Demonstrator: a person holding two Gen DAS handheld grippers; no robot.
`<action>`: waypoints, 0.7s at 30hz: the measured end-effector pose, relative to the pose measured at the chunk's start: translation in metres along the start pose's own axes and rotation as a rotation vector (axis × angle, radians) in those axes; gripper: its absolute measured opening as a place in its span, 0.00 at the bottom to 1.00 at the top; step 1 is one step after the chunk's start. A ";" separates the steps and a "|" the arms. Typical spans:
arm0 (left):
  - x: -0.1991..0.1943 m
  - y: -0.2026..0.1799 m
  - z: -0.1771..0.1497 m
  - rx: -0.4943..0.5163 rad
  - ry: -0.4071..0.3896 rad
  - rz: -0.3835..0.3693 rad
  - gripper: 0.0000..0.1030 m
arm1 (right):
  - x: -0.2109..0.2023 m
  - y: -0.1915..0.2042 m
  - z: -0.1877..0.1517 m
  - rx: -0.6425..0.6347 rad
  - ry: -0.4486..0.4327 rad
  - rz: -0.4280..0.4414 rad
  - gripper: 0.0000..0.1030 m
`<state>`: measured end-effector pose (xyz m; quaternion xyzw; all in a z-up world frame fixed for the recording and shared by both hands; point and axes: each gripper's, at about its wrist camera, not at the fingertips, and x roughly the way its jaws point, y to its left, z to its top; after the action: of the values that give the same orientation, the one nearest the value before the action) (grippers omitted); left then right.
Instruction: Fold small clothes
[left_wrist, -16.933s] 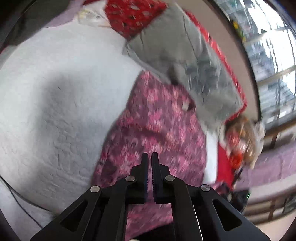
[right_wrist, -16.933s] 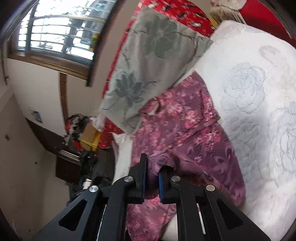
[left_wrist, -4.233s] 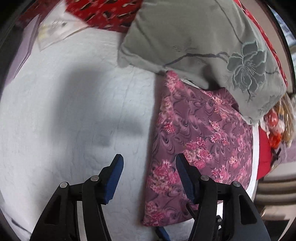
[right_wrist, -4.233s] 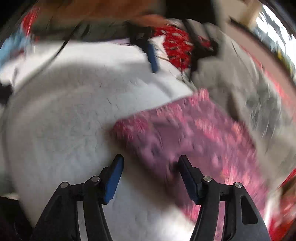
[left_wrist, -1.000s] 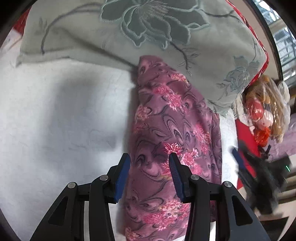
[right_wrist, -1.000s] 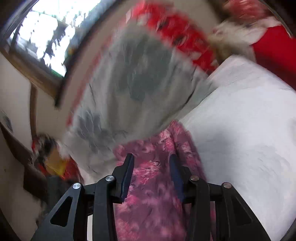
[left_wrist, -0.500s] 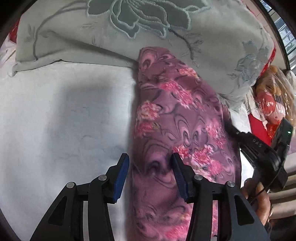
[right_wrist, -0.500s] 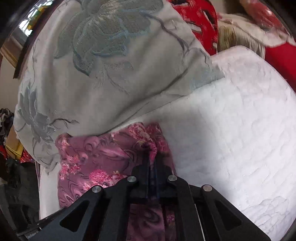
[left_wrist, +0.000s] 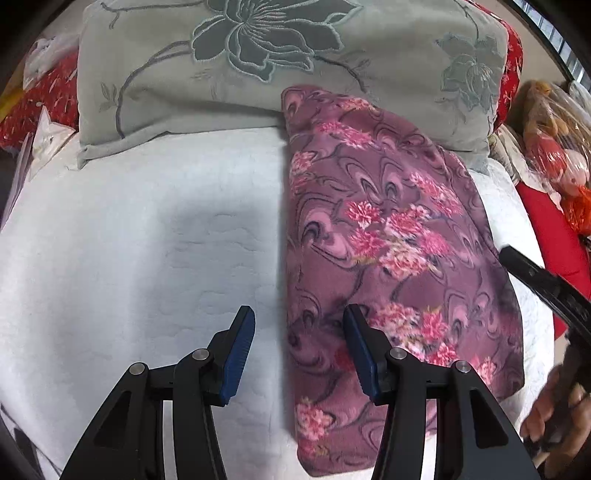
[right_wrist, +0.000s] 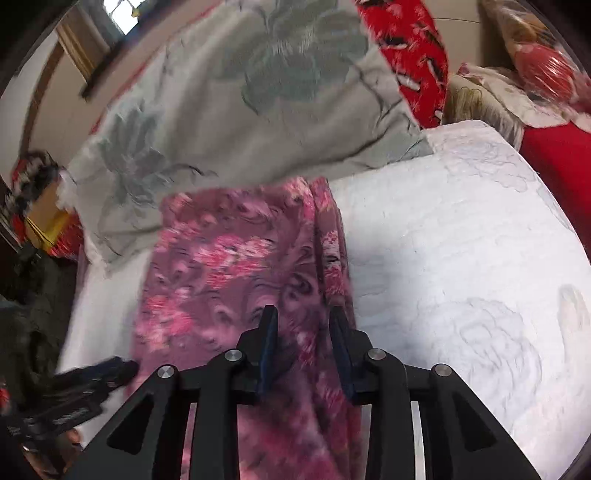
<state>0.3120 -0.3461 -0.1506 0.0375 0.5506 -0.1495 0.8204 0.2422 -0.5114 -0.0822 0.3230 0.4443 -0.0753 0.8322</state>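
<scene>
**Fold Check: Purple Garment at the Pillow End of the Bed**

I held the left tool (left_wrist: 297, 345) released above the bed (left_wrist: 147, 258), its jaws having just been opening. One blue pad hung over the white quilt, the other over the near left edge of the purple floral garment (left_wrist: 388, 229); neither pad pressed the cloth. My right tool (right_wrist: 303, 343) was likewise released, jaws having just been opening, with the garment's raised fold ridge lying between the pads but not gripped.

The garment lay folded into a long strip along the right side of the bed, its far end touching the grey embroidered pillow (left_wrist: 258, 55).

Hazards, as I judged them:
- The far end rested against, perhaps partly on, the pillow. A fold drawn from the near end could have dragged that end askew or pulled the pillow with it.
- The ridge under the right tool stood loose. If I had closed on it carelessly, only the top layer could have lifted and the fold could have opened.
- The two tools worked close together at the near end, so a collision was possible.

Limits of view: the right wrist view was blurred, so the layer count at the ridge could not be read. The near end of the garment was hidden behind both tools. My right hand (left_wrist: 550, 421) appeared only at the frame edge in the left wrist view.
</scene>
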 end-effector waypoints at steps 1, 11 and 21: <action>0.000 -0.001 -0.001 -0.002 0.000 0.002 0.48 | -0.002 -0.001 -0.004 0.004 0.021 0.005 0.34; -0.020 0.011 -0.018 0.011 0.032 0.002 0.52 | -0.013 0.001 -0.020 -0.047 0.008 0.003 0.07; -0.036 0.030 -0.040 -0.003 0.099 -0.107 0.49 | -0.037 -0.009 -0.055 0.031 0.035 0.063 0.32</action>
<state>0.2722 -0.3008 -0.1361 0.0139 0.5921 -0.1904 0.7829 0.1786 -0.4913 -0.0794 0.3509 0.4471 -0.0502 0.8212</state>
